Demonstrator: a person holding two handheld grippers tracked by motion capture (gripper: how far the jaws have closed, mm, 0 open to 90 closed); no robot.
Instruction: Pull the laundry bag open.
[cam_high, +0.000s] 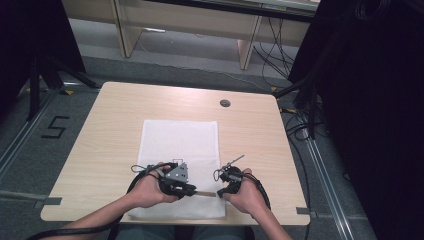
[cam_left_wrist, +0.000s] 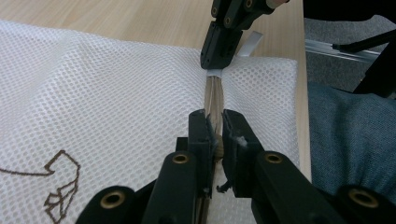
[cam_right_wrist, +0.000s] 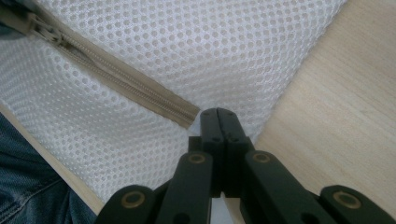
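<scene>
1. One white mesh bag (cam_high: 180, 145) flat on the wooden table (cam_high: 100, 130), near edge, beige zipper (cam_right_wrist: 135, 88) along that side.
2. Left gripper (cam_left_wrist: 214, 128) clamped narrow on the zipper pull (cam_left_wrist: 217, 142).
3. Right gripper (cam_right_wrist: 217, 114) pinched tight on the zipper's end, mesh bunched there.
4. Both hands low, close together.

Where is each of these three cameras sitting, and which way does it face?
High view: above the person's side, looking forward and down on the pale wooden table; forearms, both hands.
Left tool view: rides the left tool, looking along the beige zipper toward the right tool.
Right tool view: rides the right tool, at the zipper's end.
All share the white mesh zipper bag.
</scene>
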